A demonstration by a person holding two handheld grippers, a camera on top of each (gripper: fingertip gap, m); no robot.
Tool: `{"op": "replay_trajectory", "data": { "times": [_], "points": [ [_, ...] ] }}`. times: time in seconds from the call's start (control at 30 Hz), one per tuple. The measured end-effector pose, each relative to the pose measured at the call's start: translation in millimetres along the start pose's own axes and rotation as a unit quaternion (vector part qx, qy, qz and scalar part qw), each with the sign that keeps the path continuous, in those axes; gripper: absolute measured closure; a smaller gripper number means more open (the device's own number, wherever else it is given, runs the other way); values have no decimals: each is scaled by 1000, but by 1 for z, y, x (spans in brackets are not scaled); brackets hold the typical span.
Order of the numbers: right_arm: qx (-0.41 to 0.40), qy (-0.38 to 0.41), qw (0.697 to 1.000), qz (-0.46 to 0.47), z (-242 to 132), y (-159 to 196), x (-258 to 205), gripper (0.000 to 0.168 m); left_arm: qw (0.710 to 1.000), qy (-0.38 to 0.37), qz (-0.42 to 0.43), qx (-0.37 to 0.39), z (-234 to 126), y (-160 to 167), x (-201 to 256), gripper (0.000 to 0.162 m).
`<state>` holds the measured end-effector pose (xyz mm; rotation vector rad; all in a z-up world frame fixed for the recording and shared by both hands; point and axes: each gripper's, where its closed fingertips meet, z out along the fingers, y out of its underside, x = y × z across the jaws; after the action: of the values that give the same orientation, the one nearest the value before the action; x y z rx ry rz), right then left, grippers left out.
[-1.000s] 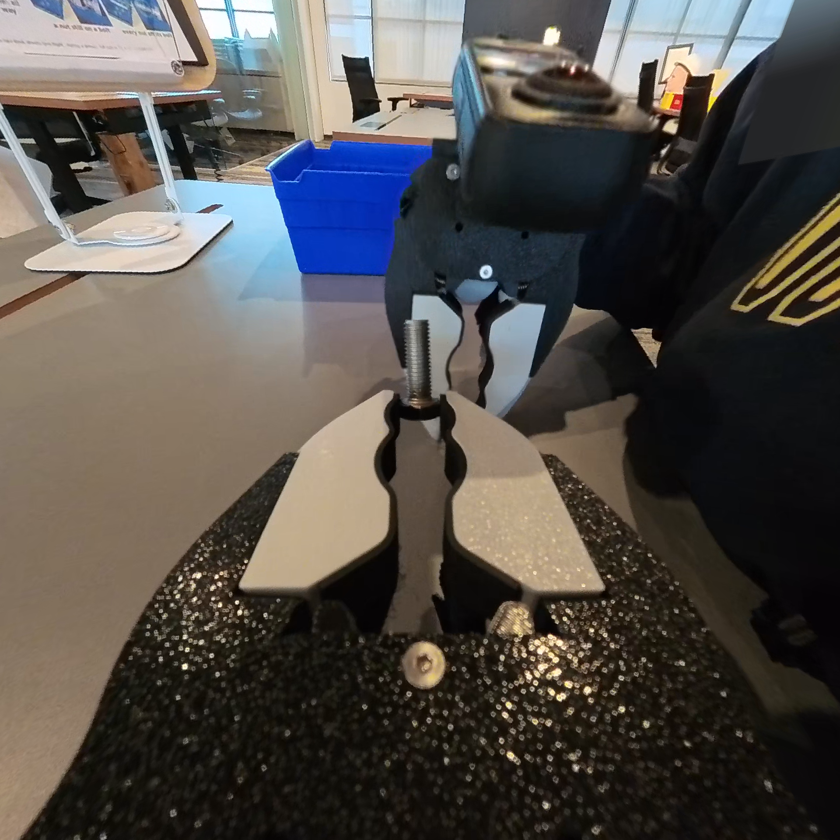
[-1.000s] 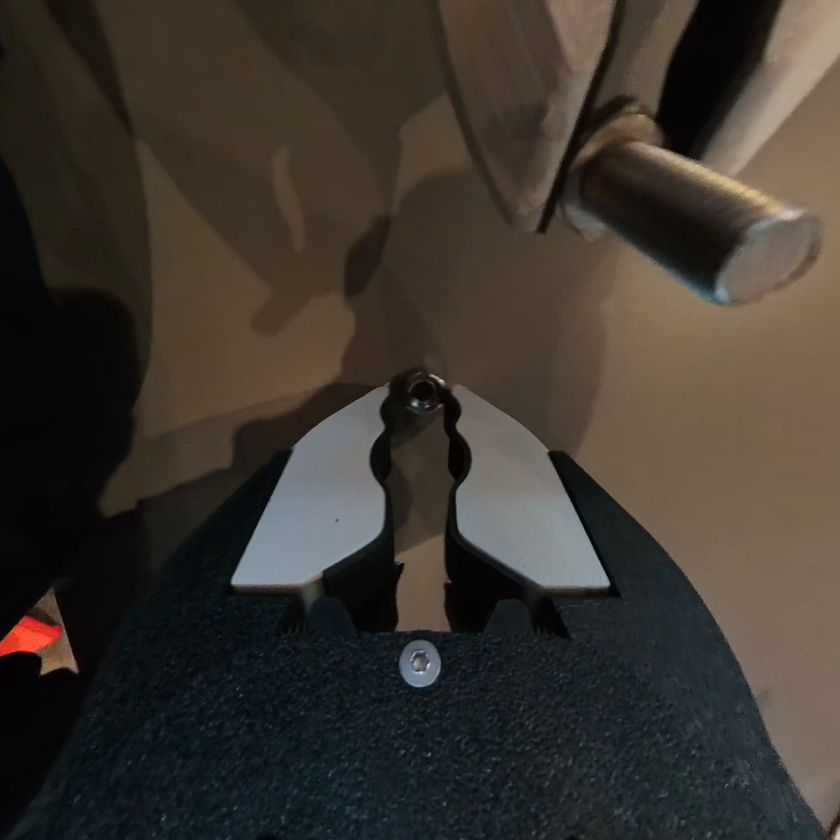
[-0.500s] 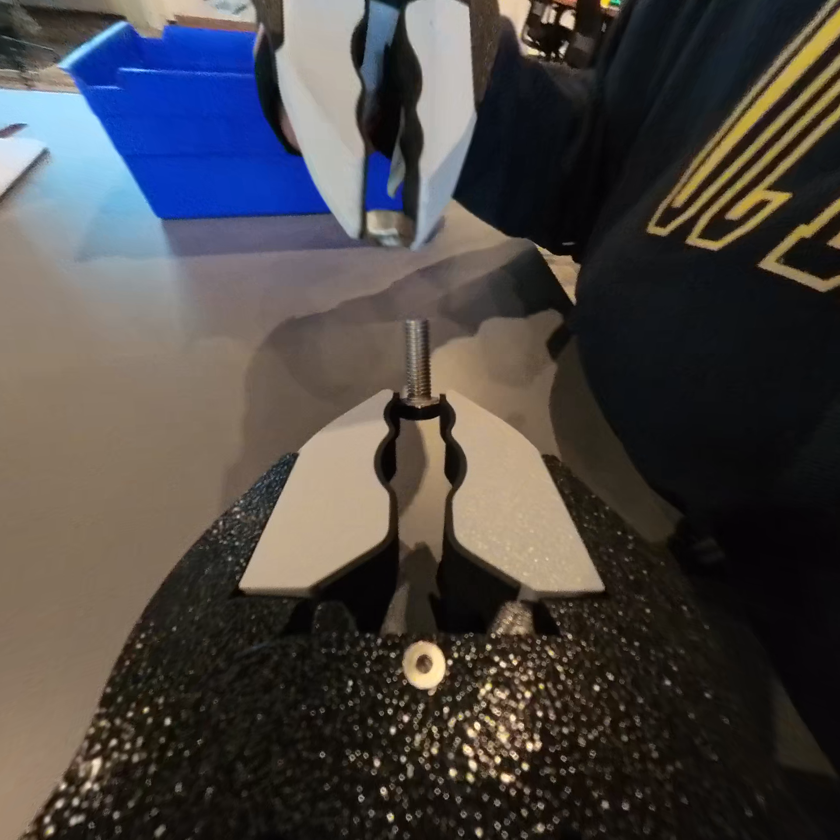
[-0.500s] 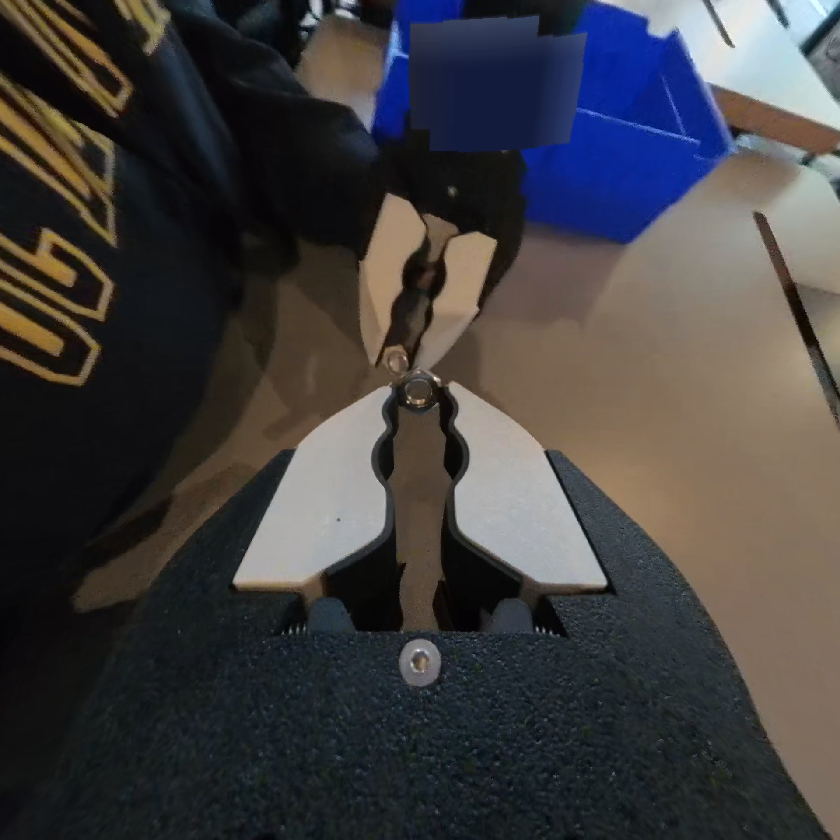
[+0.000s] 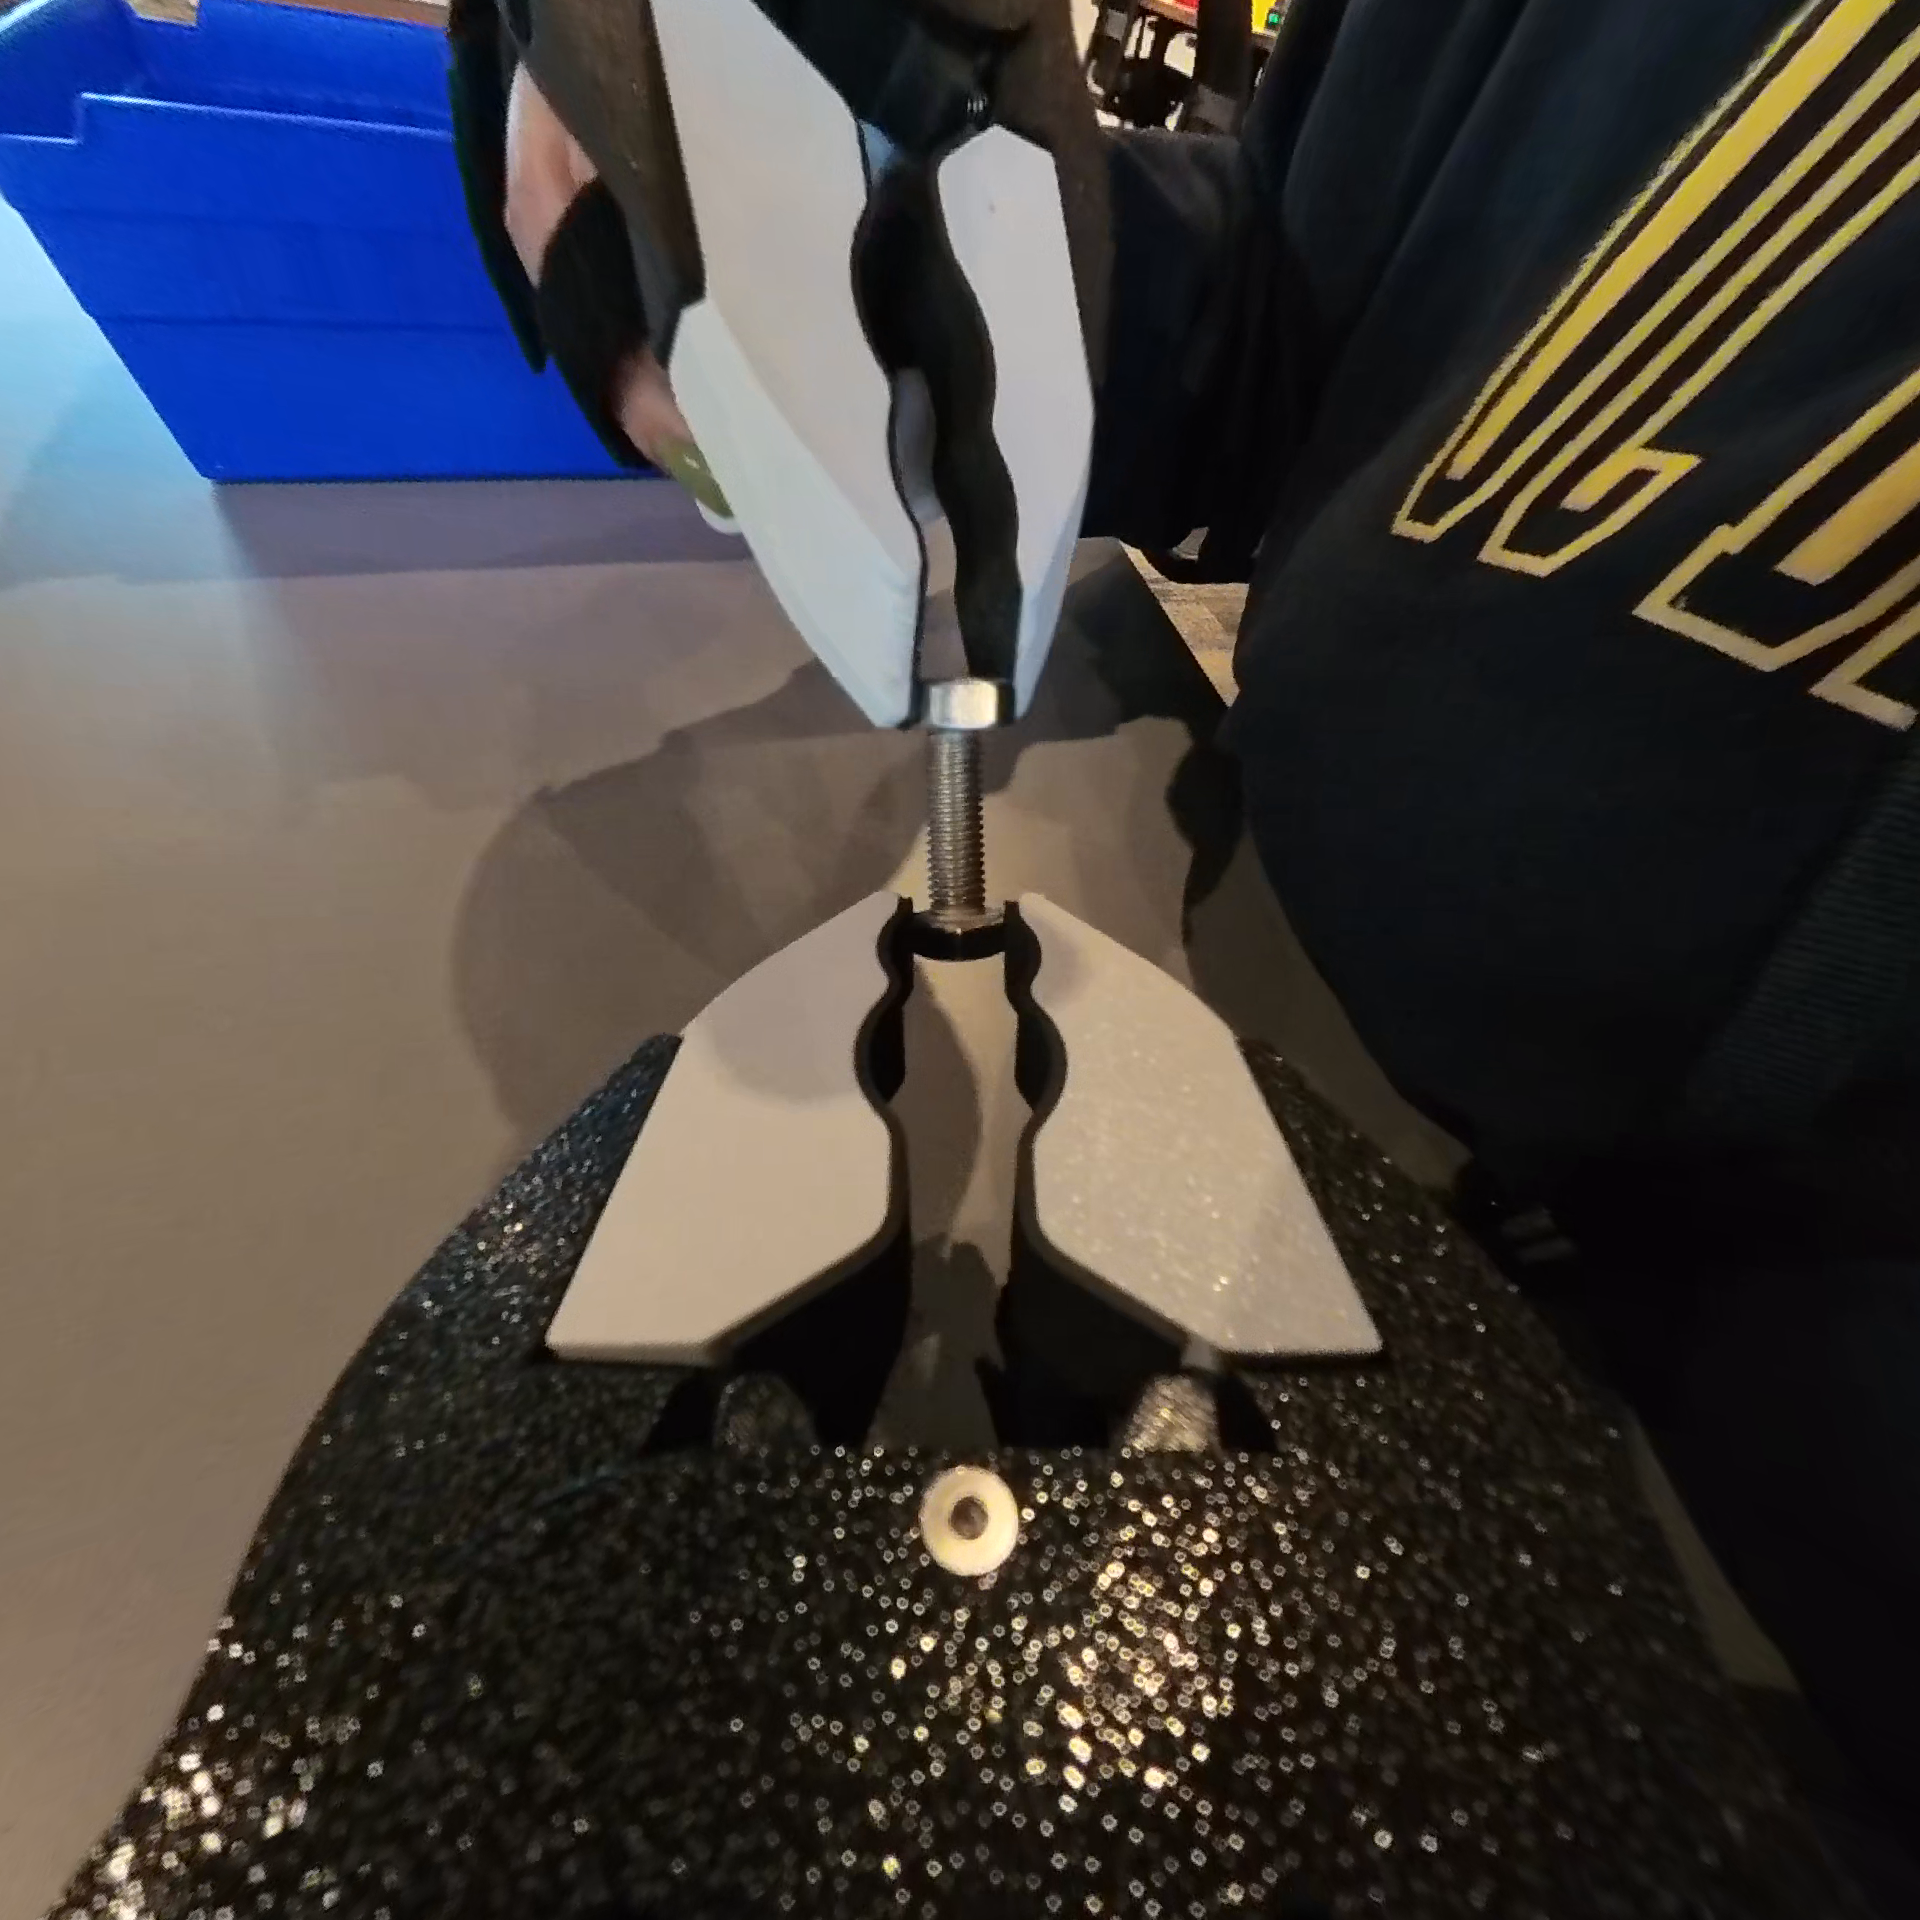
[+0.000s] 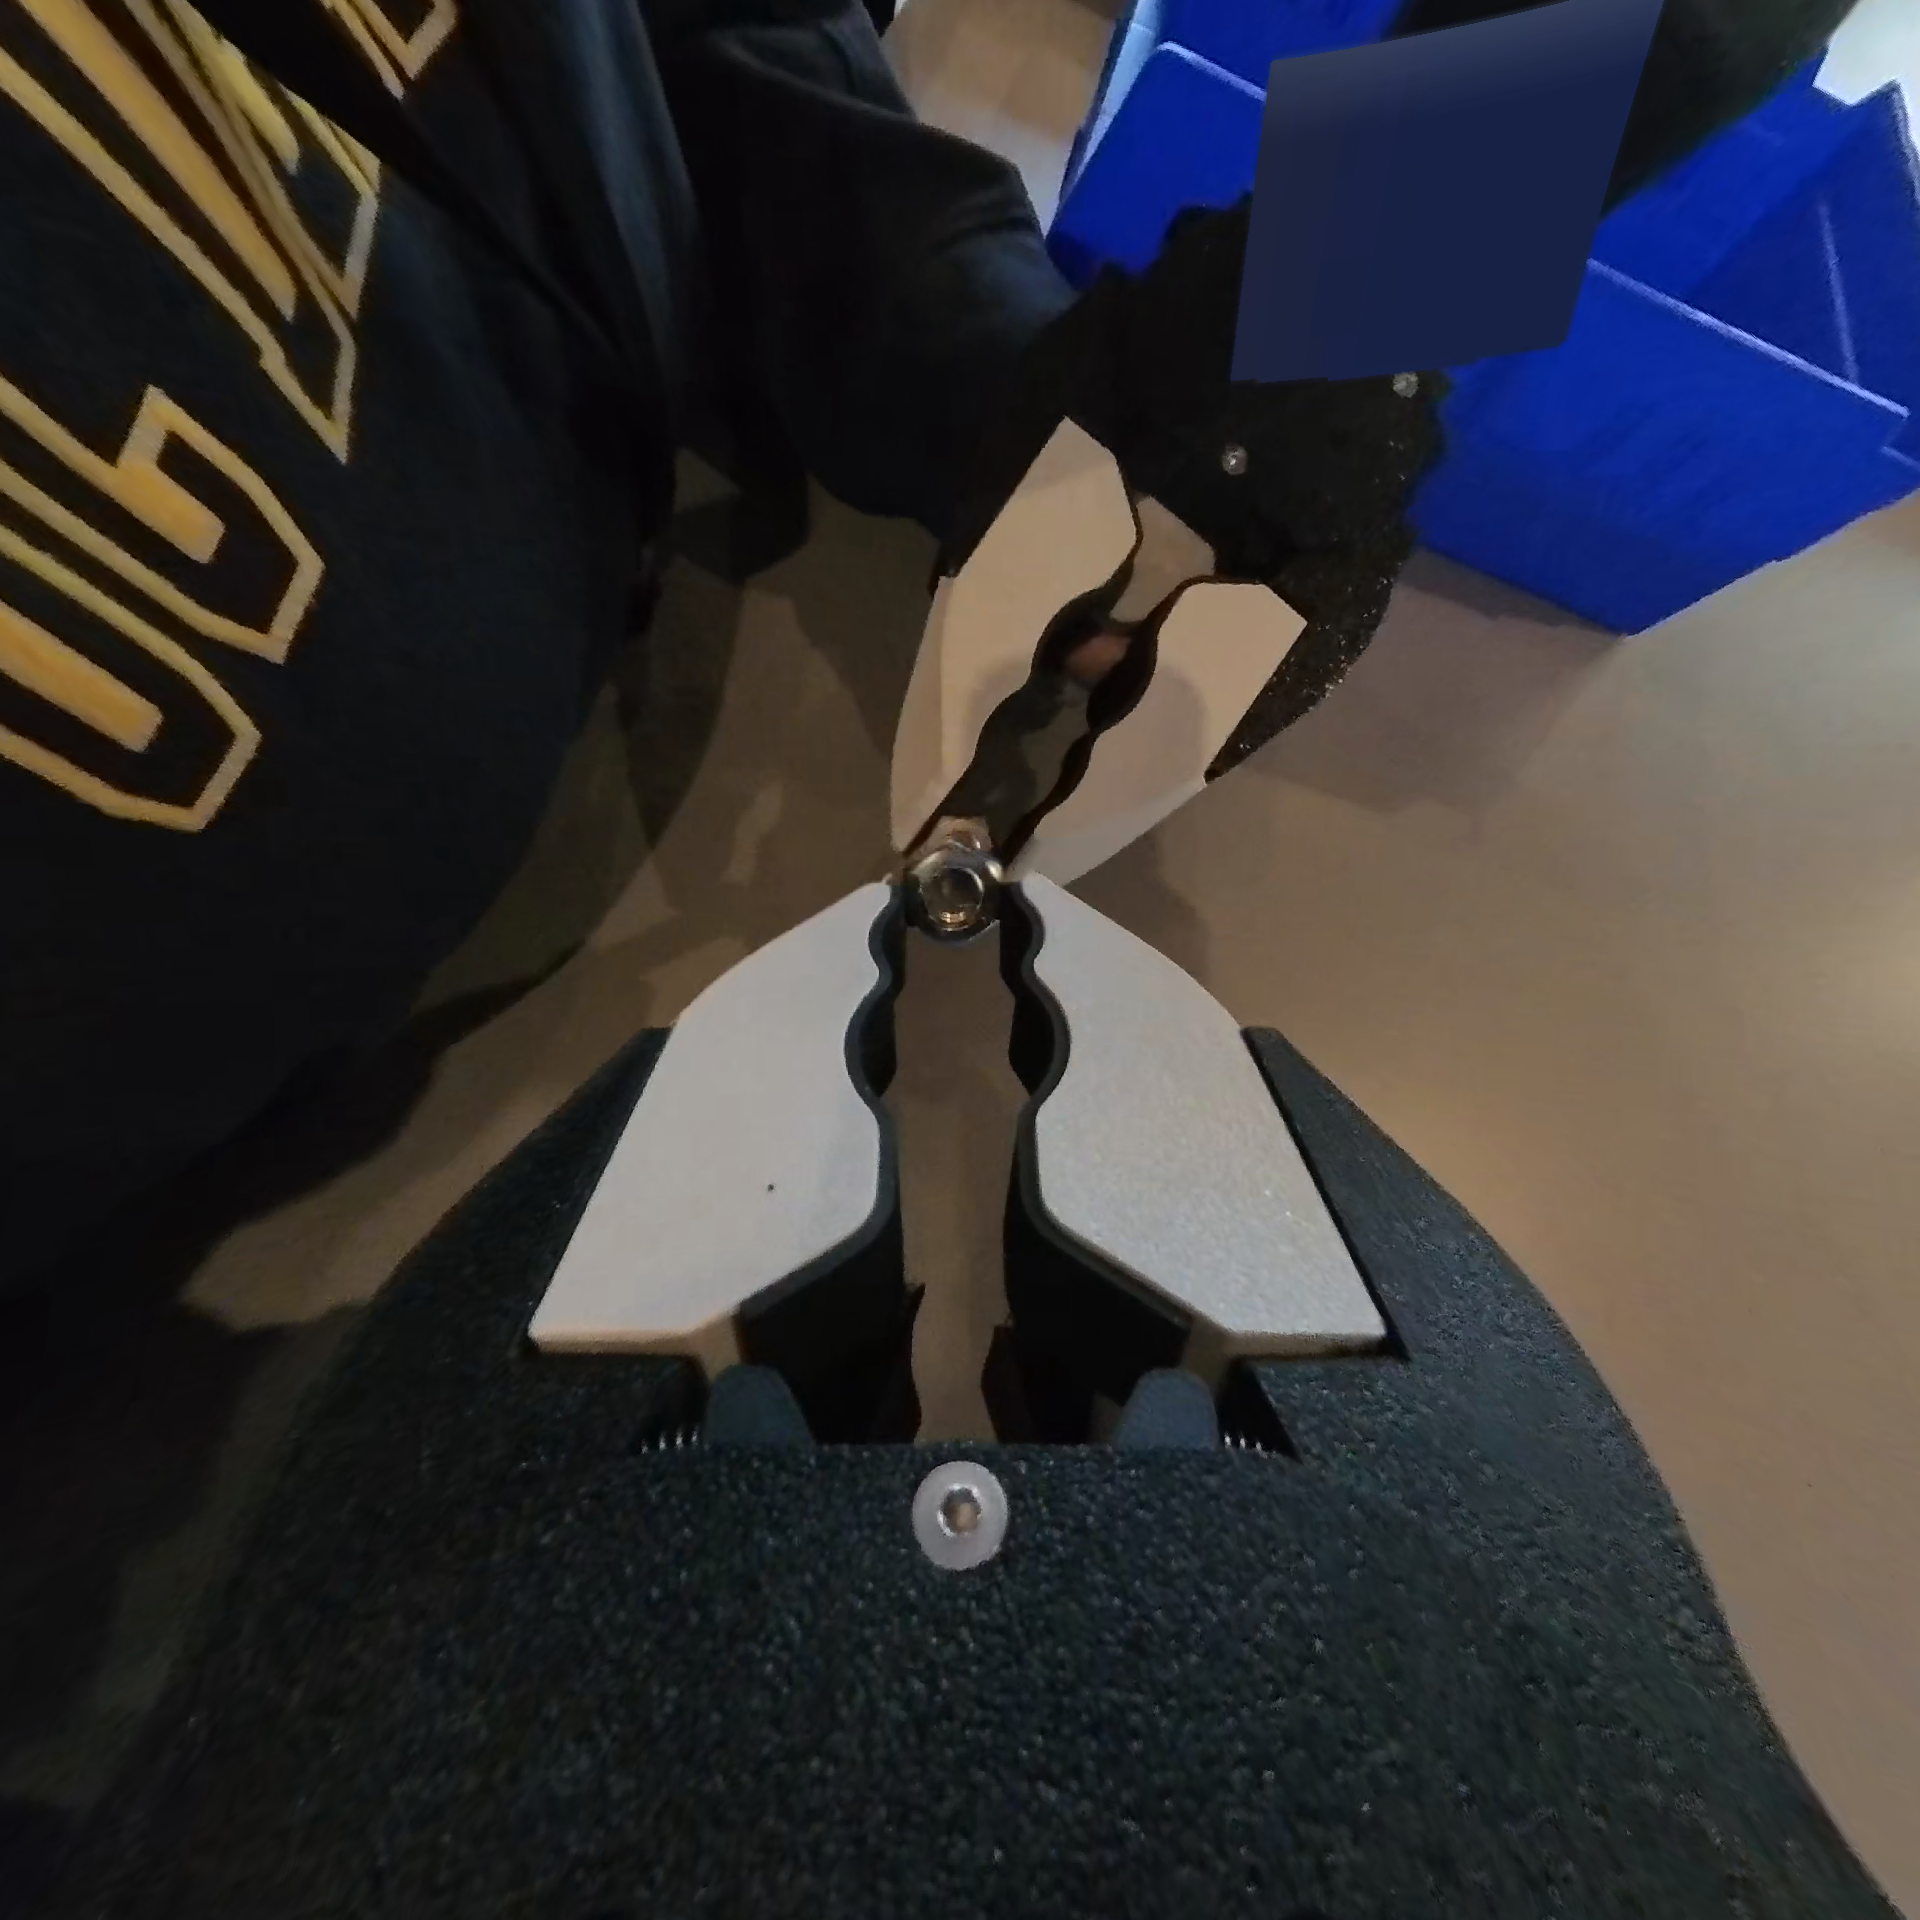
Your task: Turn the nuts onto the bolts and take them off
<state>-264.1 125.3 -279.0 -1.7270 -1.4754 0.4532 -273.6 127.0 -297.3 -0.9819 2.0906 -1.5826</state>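
My left gripper (image 5: 958, 925) is shut on the head of a steel bolt (image 5: 956, 821) and holds it upright above the table, thread pointing up. My right gripper (image 5: 966, 707) comes down from above, shut on a steel nut (image 5: 971, 705) that sits on the bolt's top end. In the right wrist view my right gripper (image 6: 948, 896) holds the nut (image 6: 948, 896) face-on, with the bolt's end seen through its hole. The left gripper (image 6: 961, 836) shows just beyond it, its fingertips at the bolt.
A blue plastic bin (image 5: 260, 260) stands on the grey table (image 5: 312, 831) behind the grippers; it also shows in the right wrist view (image 6: 1662, 436). A person in a dark sweatshirt (image 5: 1558, 623) with yellow lettering is close on the right. My two grippers' fingertips are within a few centimetres of each other.
My right gripper has swung over and come down with the nut. The nut was a short way above the bolt half a second ago and now rests on its tip.
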Motion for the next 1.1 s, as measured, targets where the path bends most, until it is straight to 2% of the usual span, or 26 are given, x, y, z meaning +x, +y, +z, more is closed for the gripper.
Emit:
{"op": "replay_trajectory", "data": {
  "times": [0.43,0.57,0.7,0.8,0.87,0.97,1.03,1.1],
  "points": [
    [6,0,1000,-27,3,0,0,151,1000,1,2,-15,2,4,1,146],
    [-10,14,1000,16,6,5,3,151,999,-33,14,-31,2,8,-7,146],
    [8,59,991,118,4,7,17,151,996,-83,20,-27,-5,6,-20,146],
    [18,96,975,201,2,11,27,151,990,-131,30,-32,-9,6,-31,146],
    [10,130,954,272,3,17,33,151,983,-172,43,-47,-11,9,-40,146],
    [26,172,885,433,6,26,41,151,970,-227,57,-70,-14,12,-53,146],
    [36,175,867,465,7,30,41,151,966,-238,64,-77,-13,13,-55,146],
    [42,176,866,466,6,30,41,151,968,-231,58,-73,-12,13,-54,146]
  ]
}}
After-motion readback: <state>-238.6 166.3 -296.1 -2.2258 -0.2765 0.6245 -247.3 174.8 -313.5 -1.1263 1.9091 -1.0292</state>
